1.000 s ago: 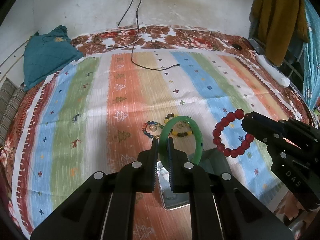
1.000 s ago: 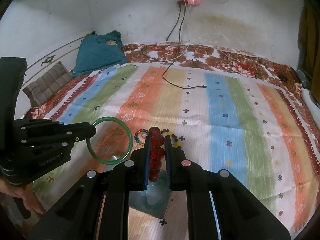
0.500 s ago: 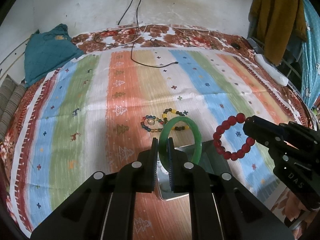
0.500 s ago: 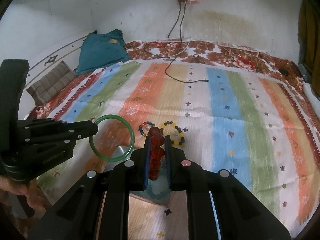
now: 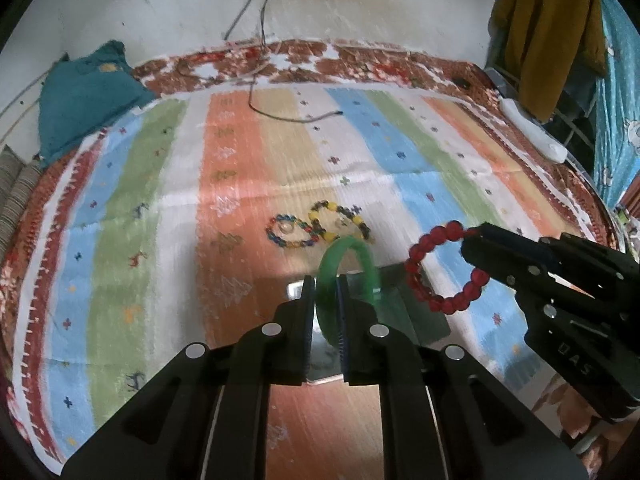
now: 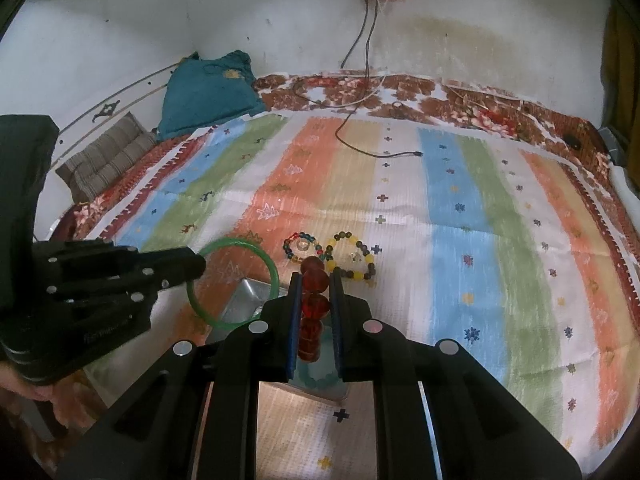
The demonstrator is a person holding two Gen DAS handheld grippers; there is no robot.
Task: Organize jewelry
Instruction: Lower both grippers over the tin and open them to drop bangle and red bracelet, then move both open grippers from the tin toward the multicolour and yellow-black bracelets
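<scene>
Left wrist view: left gripper [image 5: 323, 312] clamped on the bangle [image 5: 347, 270], which stands edge-on between the fingers, rising ahead of the tips. Translucent green hoop, smooth and glassy. Judged stiff, slick, breakable if dropped; a pinch across the band, as here, suits it, set down gently. A tray [image 5: 416, 312], shiny metal, lies just below and ahead of the tips. To the right, right gripper [image 5: 472, 242] holds red beads [image 5: 436, 268] out in the air over the tray's far side. Two mixed-bead bracelets [image 5: 320, 226] lie on the striped cloth [image 5: 132, 240] beyond.

Right wrist view: right gripper [image 6: 316, 300] closed on red beads [image 6: 314, 304], strung edge-on between the fingers. Round, glossy, dark red. Judged light, limp on its cord, hard beads; grip across beads, not cord. Pale teal bracelet [image 6: 320, 376] sits in tray [image 6: 248, 300] beneath. Left gripper [image 6: 198, 266] at left with bangle [image 6: 234, 282] over tray.
</scene>
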